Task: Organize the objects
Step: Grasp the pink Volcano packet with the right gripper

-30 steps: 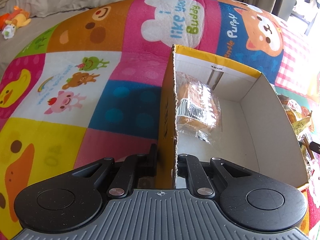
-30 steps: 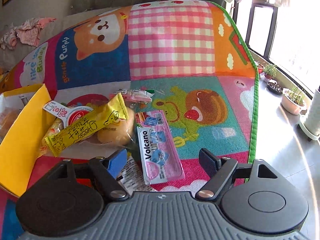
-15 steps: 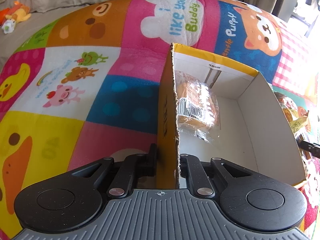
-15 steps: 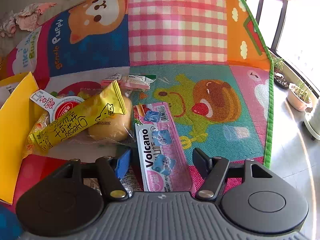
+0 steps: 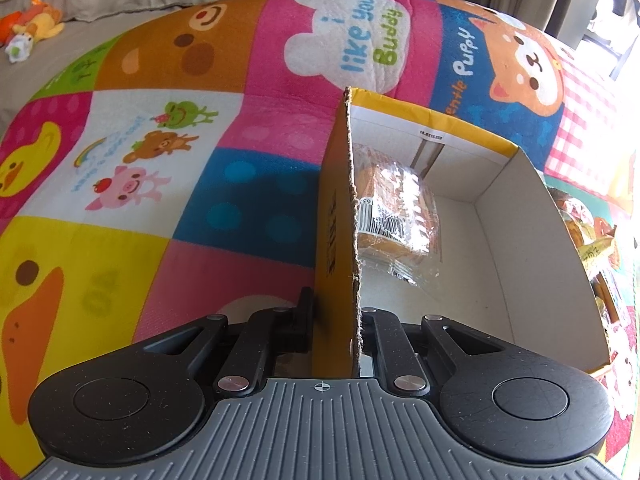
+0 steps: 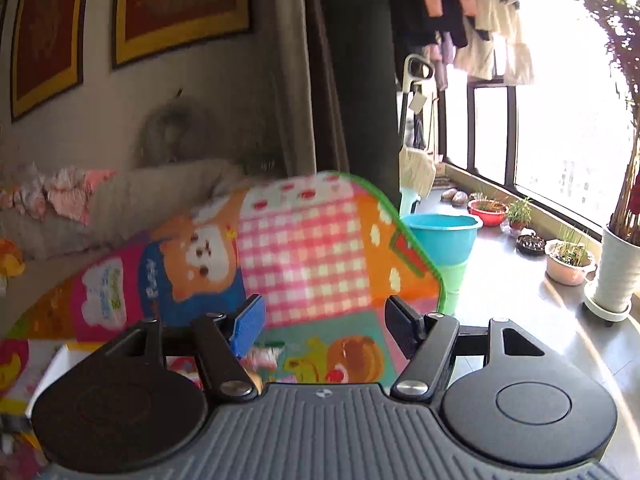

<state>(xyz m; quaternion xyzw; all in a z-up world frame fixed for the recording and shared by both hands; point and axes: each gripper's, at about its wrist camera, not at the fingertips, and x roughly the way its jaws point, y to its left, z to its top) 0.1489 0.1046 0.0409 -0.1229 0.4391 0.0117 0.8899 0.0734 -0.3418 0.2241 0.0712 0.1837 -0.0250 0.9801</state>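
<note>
Your left gripper [image 5: 334,320] is pinched on the near end of the box [image 5: 528,248] wall, one finger outside on the yellow face, the other inside on the white; the wall stands upright on edge and runs from 6 o'clock up toward 12 o'clock in the left view; the box's long axis follows the same line, open top facing up, resting on the mat [image 5: 168,152]. One wrapped bun [image 5: 394,216] lies inside against that gripped wall, about midway along it, barcode label up; I count one box and one packet in it. At 3 o'clock, just outside the far wall, a few loose snacks [image 5: 596,248] lie on the mat; their number cannot be told from here.

Your right gripper [image 6: 324,324] is spread with nothing between its fingers, held above the mat; the right view is blurred; one blue basin [image 6: 444,236] sits at 2 o'clock beyond the mat's edge.
</note>
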